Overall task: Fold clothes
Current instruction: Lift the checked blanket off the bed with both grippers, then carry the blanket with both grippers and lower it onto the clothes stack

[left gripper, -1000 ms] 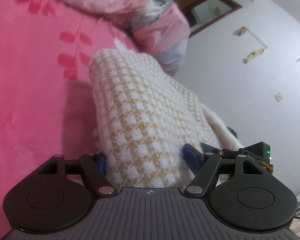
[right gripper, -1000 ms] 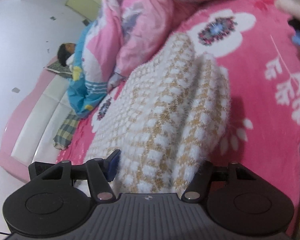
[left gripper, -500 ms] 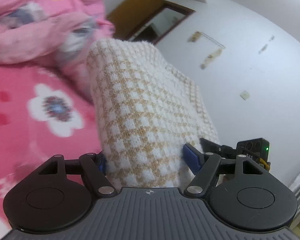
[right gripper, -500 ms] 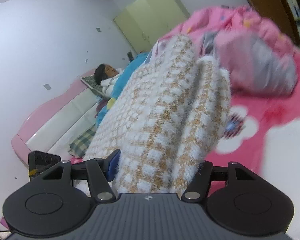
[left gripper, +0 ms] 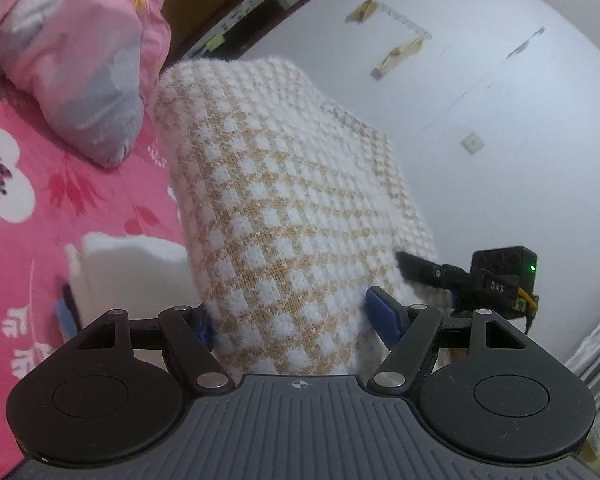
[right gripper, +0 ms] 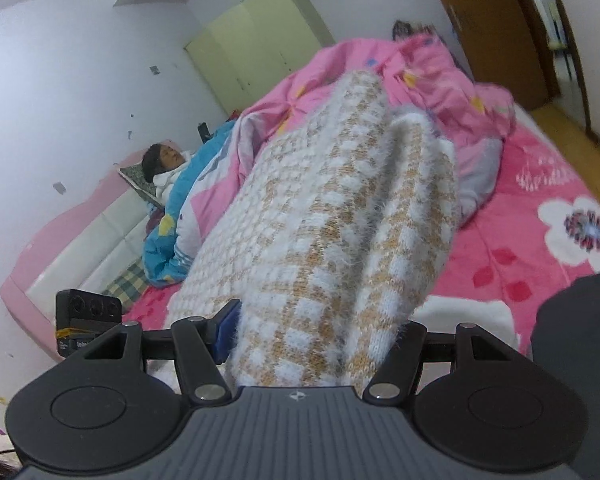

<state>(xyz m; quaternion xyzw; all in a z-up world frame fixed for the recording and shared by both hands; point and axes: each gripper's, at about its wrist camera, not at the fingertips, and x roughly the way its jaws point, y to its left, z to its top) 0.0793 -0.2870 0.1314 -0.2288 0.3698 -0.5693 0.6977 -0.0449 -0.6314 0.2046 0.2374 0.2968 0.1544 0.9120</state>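
I have both sets of tongs pinching the same fuzzy white-and-tan checked knit sweater [left gripper: 284, 208], which hangs bunched in the air above the bed. My left tongs [left gripper: 290, 320] clamp a thick fold of it between blue pads [left gripper: 382, 312]; my right tongs [right gripper: 316, 332] grip another thick fold, and only the left blue pad shows there, the other being buried in the fuzz.

Below lies the pink fleece bed sheet with white flowers [left gripper: 16, 184]. A crumpled pink-and-grey quilt [right gripper: 452, 92] is heaped behind the sweater and blocks much of the far side of the bed. A person lying under a blue cover [right gripper: 168, 160] rests by the pink-and-white padded headboard [right gripper: 72, 248]. A pale green wardrobe [right gripper: 260, 36] stands against the white wall, and a brown wooden door [right gripper: 488, 28] is at the right.

In the left view a white fluffy piece [left gripper: 132, 268] sits low beside the sweater; I cannot tell whether it belongs to the sweater. A dark shape [right gripper: 580, 340] is cut off at the right edge of the right view. The other gripper's black camera box [left gripper: 504, 276] shows small lettering I cannot read with certainty.
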